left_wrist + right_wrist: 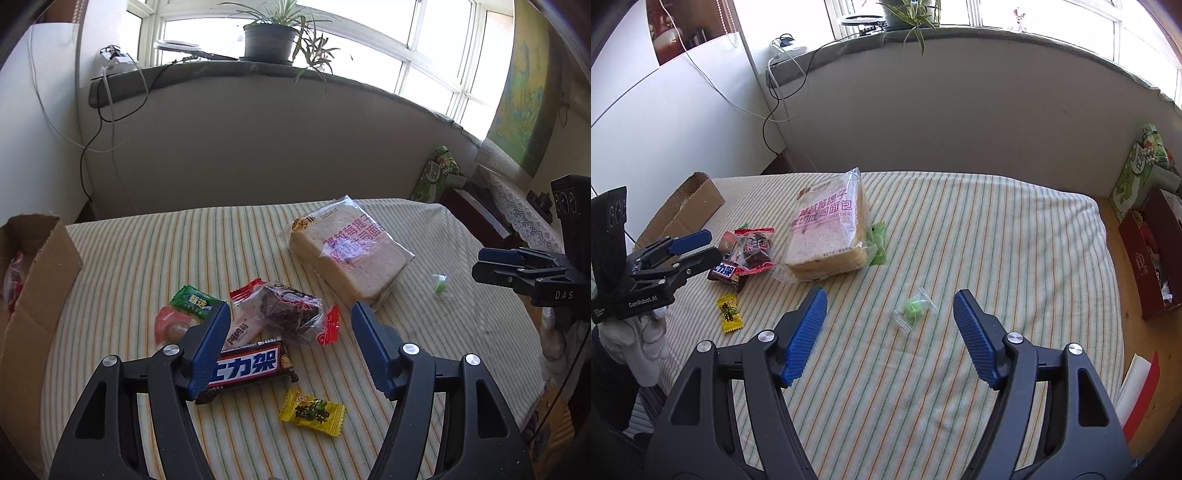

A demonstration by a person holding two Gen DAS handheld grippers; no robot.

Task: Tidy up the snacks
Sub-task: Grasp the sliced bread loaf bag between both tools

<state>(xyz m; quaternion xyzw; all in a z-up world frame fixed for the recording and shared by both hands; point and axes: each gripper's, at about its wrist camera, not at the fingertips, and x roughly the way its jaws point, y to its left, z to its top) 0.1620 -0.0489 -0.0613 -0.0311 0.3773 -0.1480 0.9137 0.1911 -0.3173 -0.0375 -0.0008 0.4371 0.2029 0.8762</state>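
Snacks lie on a striped tablecloth [184, 251]. My left gripper [290, 310] is open and empty above a Snickers bar [251, 365] and a red-edged cake pack [288, 314]. A green candy [192, 301], a red candy [170, 326] and a yellow candy [312, 413] lie around them. A bagged toast loaf [347, 254] lies further back. My right gripper [890, 299] is open and empty, just short of a small green candy in clear wrap [914, 308]. The loaf [827, 229] shows there too, with a green packet [877, 242] at its right edge.
An open cardboard box [33, 295] stands at the table's left edge with a red item inside. A red box [1152, 258] and a green carton [1137, 173] sit off the table's right side. A grey wall and windowsill with a plant [273, 33] are behind.
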